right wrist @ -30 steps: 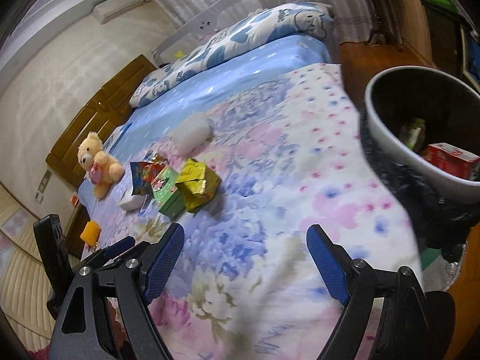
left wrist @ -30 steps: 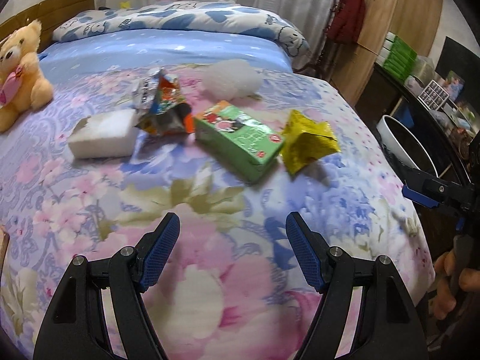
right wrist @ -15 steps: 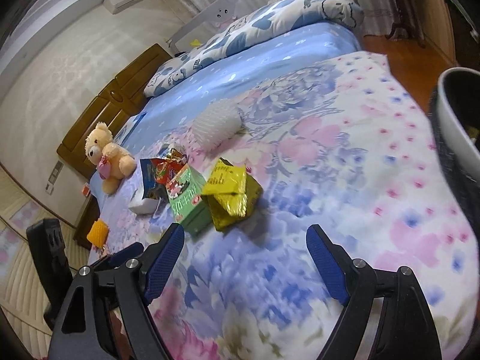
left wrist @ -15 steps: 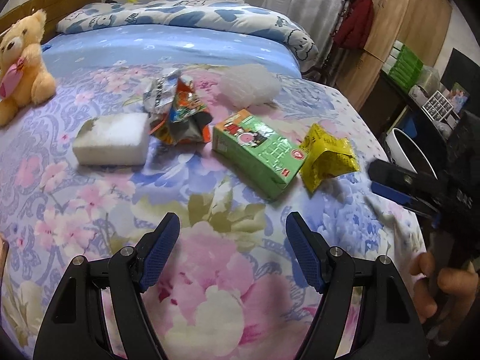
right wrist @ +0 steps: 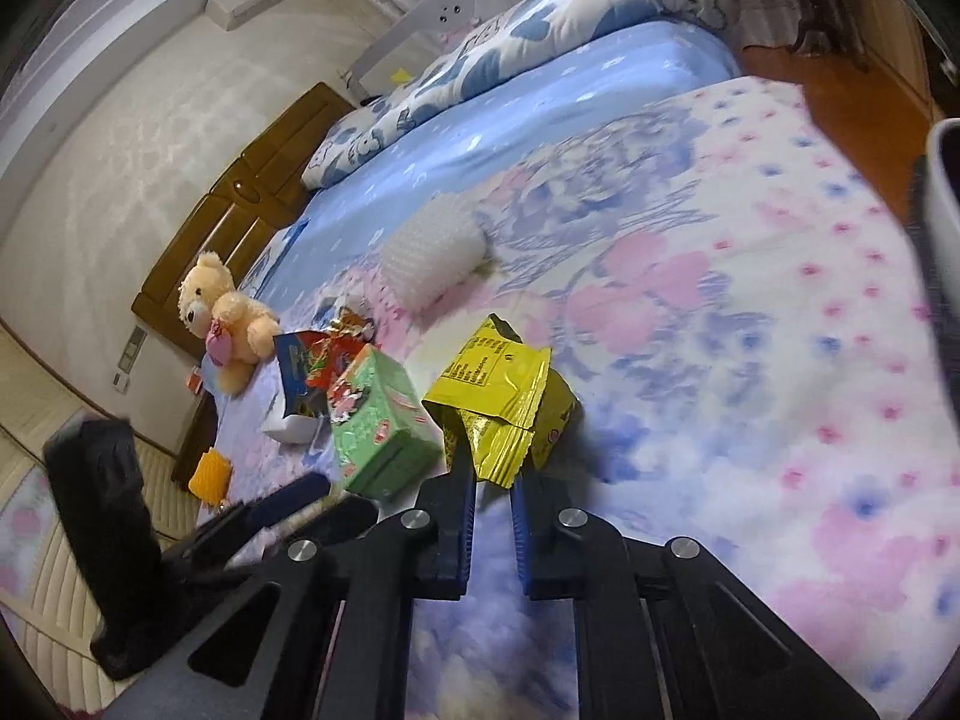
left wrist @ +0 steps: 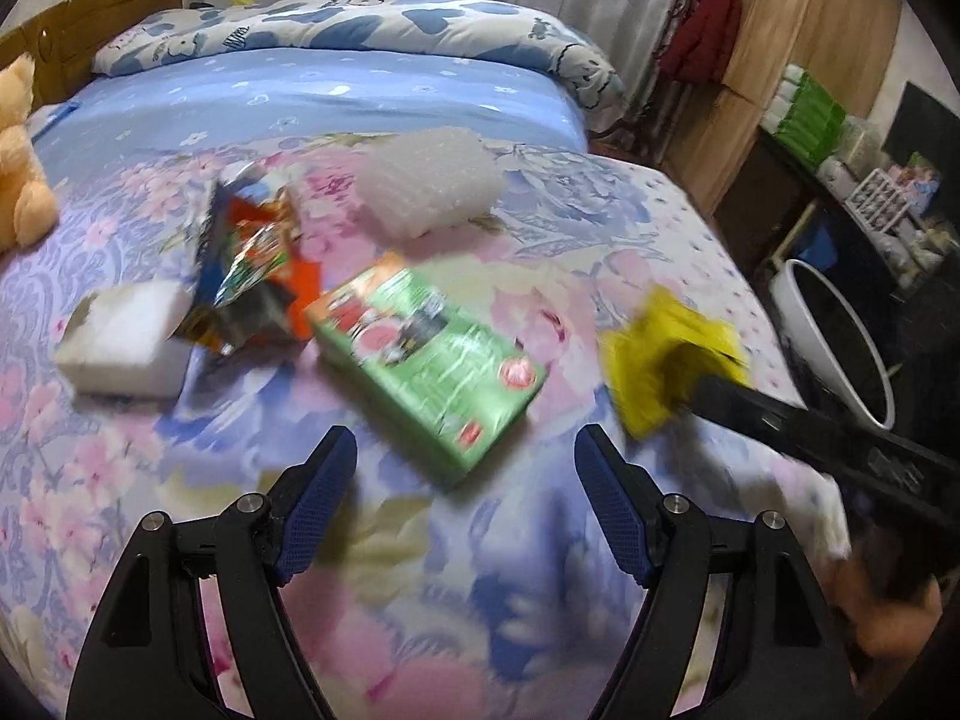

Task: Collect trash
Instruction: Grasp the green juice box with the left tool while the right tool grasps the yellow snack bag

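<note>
Trash lies on the flowered bedspread: a yellow wrapper (right wrist: pixel 501 387), a green carton (left wrist: pixel 429 354), a crumpled foil snack bag (left wrist: pixel 252 264), a white block (left wrist: pixel 123 339) and a bubble-wrap wad (left wrist: pixel 429 186). My right gripper (right wrist: pixel 493 471) is shut on the lower edge of the yellow wrapper; it also shows in the left wrist view (left wrist: pixel 678 375), blurred, with the wrapper (left wrist: pixel 651 366) at its tip. My left gripper (left wrist: pixel 465 492) is open and empty, just short of the green carton (right wrist: pixel 378 420).
A white bin with a black liner (left wrist: pixel 840 348) stands beside the bed's right edge. A teddy bear (right wrist: pixel 225 312) sits near the wooden headboard. A blue-patterned pillow (left wrist: pixel 360 24) lies at the bed's far end. Wooden wardrobes and a cluttered shelf stand at right.
My right gripper has moved in from the bin to the yellow wrapper and closed on it. My left gripper has moved forward toward the green carton and stays open.
</note>
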